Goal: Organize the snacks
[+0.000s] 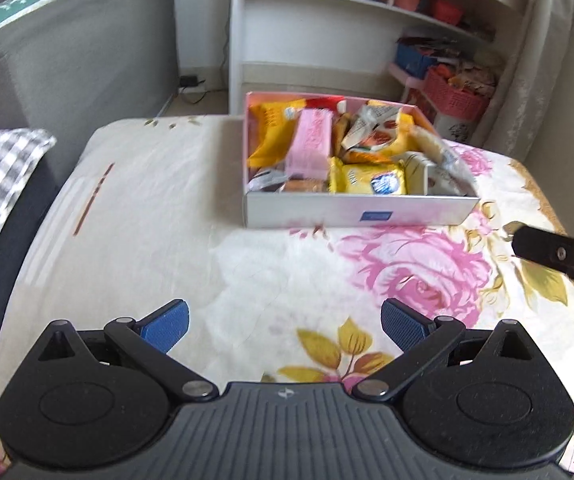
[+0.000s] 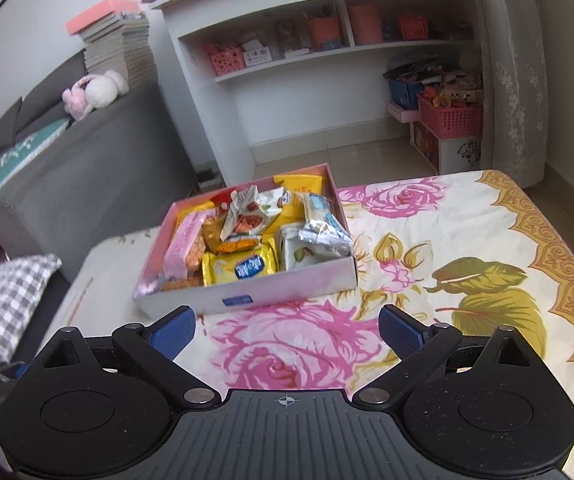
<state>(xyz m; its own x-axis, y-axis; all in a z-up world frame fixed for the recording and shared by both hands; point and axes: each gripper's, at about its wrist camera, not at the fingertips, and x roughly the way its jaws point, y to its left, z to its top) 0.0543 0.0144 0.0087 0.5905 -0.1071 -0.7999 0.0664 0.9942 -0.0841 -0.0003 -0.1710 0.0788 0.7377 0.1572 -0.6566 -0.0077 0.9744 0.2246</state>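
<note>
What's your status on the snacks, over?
Left gripper open, empty. Right gripper open, empty. Snacks all in the box on the floral cloth. Nothing in the way.

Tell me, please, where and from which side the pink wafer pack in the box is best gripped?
Grip the pink wafer pack across its narrow width, near the middle, coming from above. It lies long and slim along the box's left wall, on top of other snacks, so its upper face and long edges are exposed. The open right tool could likely straddle it.
</note>
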